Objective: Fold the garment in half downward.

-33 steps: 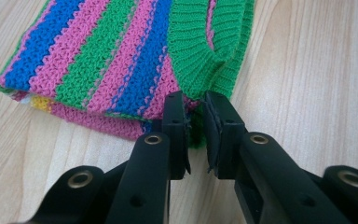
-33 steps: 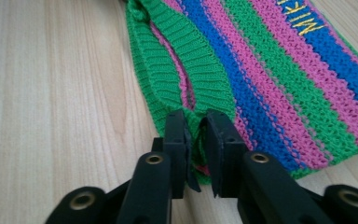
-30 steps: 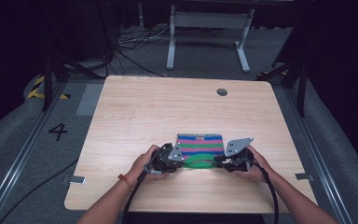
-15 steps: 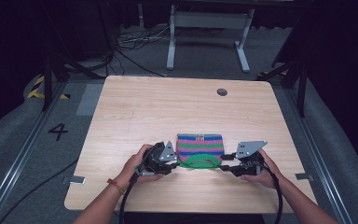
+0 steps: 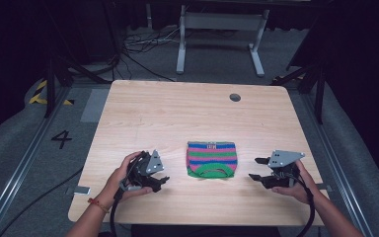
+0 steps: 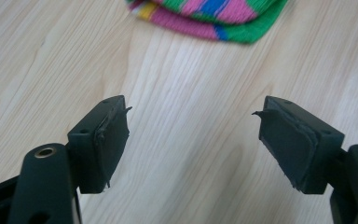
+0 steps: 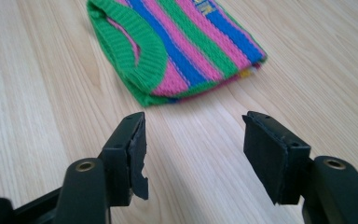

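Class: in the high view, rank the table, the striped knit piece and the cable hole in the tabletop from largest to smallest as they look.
1. Table
2. Striped knit piece
3. Cable hole, though it lies farther from the camera, which shrinks it a little.

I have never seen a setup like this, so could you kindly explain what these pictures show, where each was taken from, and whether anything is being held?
There is no robot here: a person holds a two-jaw tool in each hand. The high view looks down from above on a wooden table; the left gripper is at its left, the right gripper at its right. The other two pictures come from small cameras riding on the grippers, looking along their black jaws. Between the hands lies a folded striped knit garment, pink, green and blue. Nothing is held: the left gripper view and the right gripper view show the jaws apart with bare wood between them. They have just been opening.
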